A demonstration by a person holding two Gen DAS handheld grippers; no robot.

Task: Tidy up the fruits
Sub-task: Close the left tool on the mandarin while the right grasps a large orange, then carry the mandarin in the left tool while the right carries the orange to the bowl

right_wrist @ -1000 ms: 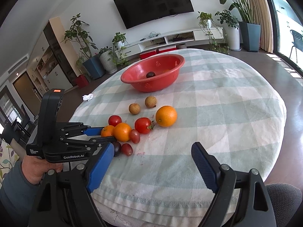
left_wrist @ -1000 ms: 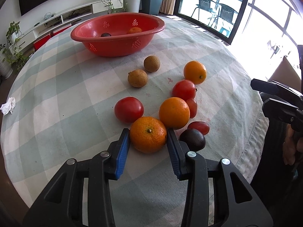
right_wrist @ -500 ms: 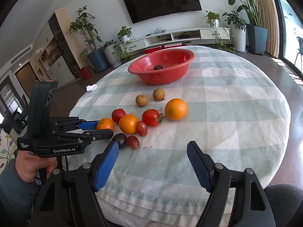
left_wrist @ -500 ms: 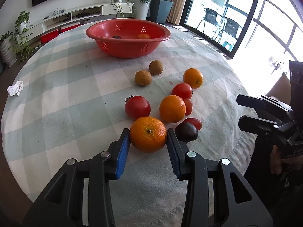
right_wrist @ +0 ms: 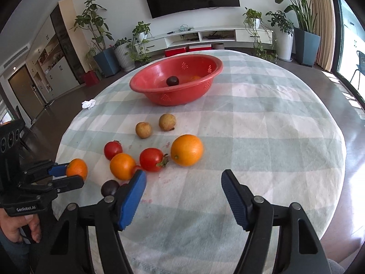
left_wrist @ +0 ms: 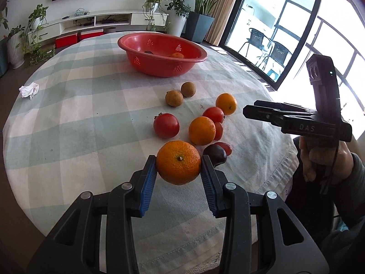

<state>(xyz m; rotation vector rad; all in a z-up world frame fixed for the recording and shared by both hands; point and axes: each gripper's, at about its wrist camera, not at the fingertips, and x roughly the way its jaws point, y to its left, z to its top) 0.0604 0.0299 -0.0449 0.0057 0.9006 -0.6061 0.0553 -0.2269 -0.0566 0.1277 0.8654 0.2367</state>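
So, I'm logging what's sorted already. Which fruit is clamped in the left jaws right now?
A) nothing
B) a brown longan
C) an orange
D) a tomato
C: the left gripper has its blue pads pressed on both sides of an orange, held just clear of the tablecloth.
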